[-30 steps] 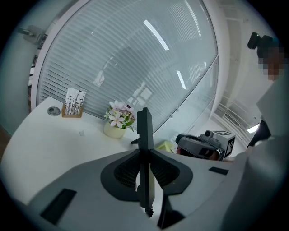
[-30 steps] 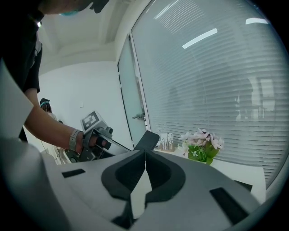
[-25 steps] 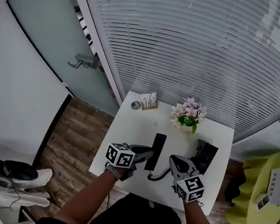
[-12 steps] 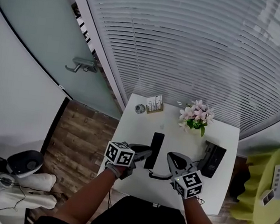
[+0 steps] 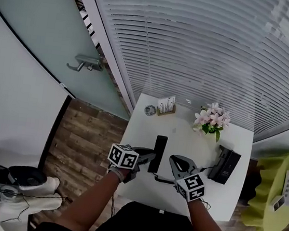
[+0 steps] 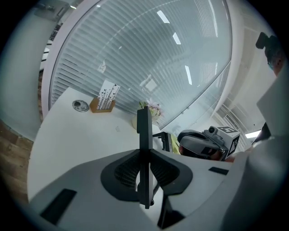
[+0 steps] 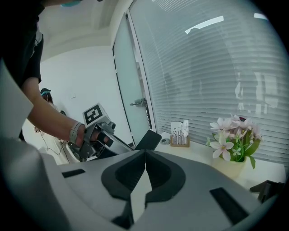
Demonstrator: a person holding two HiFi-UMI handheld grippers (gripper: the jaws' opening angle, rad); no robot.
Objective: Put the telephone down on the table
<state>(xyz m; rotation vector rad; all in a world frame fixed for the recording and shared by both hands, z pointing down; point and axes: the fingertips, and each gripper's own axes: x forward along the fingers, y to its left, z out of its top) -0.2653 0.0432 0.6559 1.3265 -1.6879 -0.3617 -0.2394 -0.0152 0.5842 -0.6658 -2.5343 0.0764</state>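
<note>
The black telephone handset (image 5: 158, 146) stands on edge over the left middle of the white table (image 5: 183, 138). My left gripper (image 5: 152, 155) is shut on its near end, and the pads press on both flat sides of the handset (image 6: 144, 149). A dark cord (image 5: 161, 178) runs from the handset towards my right gripper (image 5: 172, 160). That gripper hangs just right of the handset, its jaws shut, and I see nothing between them (image 7: 145, 155). The black telephone base (image 5: 225, 165) lies at the table's right edge.
A pot of pink flowers (image 5: 213, 120), a card holder (image 5: 166, 104) and a small round object (image 5: 150, 109) stand along the table's far edge by the blinds. A yellow-green chair (image 5: 270, 196) is to the right. A glass door with a handle (image 5: 85, 62) is at the left.
Both grippers have moved left across the table and lower, carrying the handset from the table's middle towards its left half. The left grip on the handset is unchanged.
</note>
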